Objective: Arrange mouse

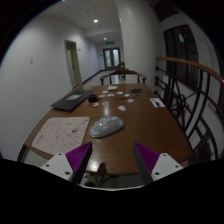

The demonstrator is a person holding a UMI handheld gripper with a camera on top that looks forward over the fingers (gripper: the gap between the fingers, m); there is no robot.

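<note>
Hand-held gripper (113,160) spread wide, grey mouse (106,126) just ahead, long axis crosswise on wooden table (150,125)

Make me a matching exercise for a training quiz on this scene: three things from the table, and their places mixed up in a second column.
Things:
1. mouse
2. large printed sheet
3. laptop

Places:
A. far along the table, beyond the sheet
B. just ahead of the open gripper
C. beside the mouse, at the table's edge

Pairs: 1-B, 2-C, 3-A
</note>
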